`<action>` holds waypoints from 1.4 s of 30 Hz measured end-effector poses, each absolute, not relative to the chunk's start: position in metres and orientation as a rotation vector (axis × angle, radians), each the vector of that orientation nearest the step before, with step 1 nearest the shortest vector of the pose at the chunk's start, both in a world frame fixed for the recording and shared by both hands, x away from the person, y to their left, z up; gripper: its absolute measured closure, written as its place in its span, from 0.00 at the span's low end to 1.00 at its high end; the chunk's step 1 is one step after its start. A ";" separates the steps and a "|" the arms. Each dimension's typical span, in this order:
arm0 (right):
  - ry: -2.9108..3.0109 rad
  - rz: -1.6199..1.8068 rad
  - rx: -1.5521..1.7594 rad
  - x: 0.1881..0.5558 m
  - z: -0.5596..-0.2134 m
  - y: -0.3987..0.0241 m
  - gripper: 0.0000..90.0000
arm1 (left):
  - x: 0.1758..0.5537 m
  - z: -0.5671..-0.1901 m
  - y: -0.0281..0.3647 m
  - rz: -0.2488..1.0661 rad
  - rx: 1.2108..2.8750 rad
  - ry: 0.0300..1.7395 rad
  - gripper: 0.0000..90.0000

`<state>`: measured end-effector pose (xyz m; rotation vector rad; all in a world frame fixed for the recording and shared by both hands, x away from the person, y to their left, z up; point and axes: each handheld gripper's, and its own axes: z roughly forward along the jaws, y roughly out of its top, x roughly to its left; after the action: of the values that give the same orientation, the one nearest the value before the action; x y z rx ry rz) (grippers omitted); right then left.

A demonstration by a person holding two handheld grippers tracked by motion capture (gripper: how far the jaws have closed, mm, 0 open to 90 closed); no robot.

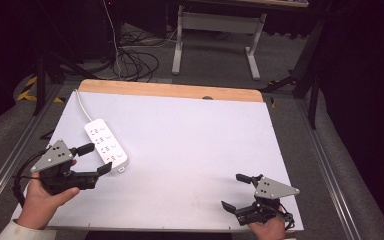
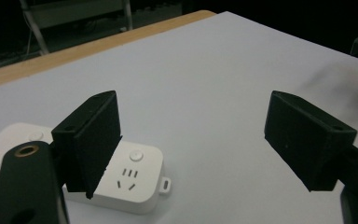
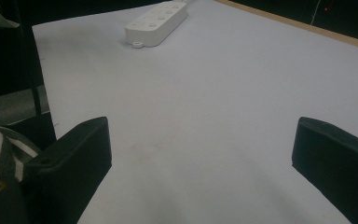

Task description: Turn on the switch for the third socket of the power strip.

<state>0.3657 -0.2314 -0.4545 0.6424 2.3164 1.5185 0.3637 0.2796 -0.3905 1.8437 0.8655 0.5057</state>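
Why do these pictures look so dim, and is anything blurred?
High view: the room behind is dark, the white table evenly lit. Left gripper view: power strip sharp, with a smeared dark smudge at the table's far right. Right gripper view: dim and soft, and the near jaws look oversized.

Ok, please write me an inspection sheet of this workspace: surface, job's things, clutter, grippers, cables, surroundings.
Surface: white table top with a wooden far edge, bare in the middle.
Job's things: white power strip lying flat at the left.
Clutter: nothing seen.
Grippers: left gripper open, one jaw beside the strip's near end; right gripper open over bare table.
Cables: strip's white cord runs to the far edge; loose cables on the floor.
Surroundings: grey carpet, desk frame behind.
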 end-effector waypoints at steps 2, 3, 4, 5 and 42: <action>2.317 1.517 0.642 0.366 -0.455 -0.231 0.06 | 0.363 -0.395 0.283 0.497 1.842 0.878 0.21; 2.316 1.518 0.642 0.366 -0.454 -0.231 0.06 | 0.362 -0.397 0.284 0.498 1.838 0.878 0.21; 2.314 1.520 0.642 0.365 -0.454 -0.232 0.06 | 0.361 -0.399 0.286 0.497 1.839 0.875 0.21; 2.314 1.521 0.641 0.365 -0.454 -0.232 0.06 | 0.359 -0.401 0.286 0.496 1.838 0.874 0.20; 2.318 1.516 0.635 0.365 -0.455 -0.232 0.06 | 0.343 -0.479 0.308 0.471 1.865 0.911 0.14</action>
<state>0.3649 -0.2319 -0.4546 0.6346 2.3177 1.5164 0.3434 0.3079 -0.4789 1.8653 0.9112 0.4708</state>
